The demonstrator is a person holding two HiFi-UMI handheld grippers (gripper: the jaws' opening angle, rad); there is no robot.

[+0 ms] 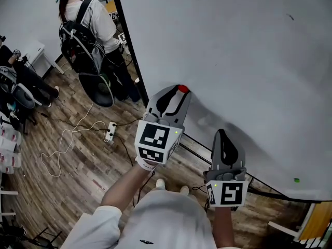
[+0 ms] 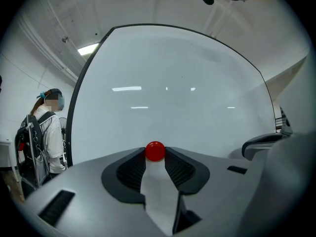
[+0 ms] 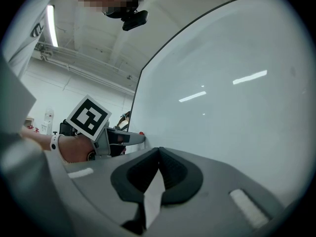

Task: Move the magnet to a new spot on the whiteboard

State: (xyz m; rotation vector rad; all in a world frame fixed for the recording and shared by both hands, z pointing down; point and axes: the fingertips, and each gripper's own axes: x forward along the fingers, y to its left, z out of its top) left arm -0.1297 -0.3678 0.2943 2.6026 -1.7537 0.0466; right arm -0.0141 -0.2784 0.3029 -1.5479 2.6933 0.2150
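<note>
Your left fingers (image 2: 132,168) pinch the magnet (image 2: 155,151) on the whiteboard (image 2: 173,98); your right fingers (image 3: 174,174) are closed and empty. Relocating it remains.

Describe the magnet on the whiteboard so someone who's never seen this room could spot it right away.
Find the large whiteboard, then the left hand-held gripper reaching to it. The red magnet is the small round knob gripped between its tips. It is the only red thing on the board; a green dot sits far off near the lower edge.
</note>
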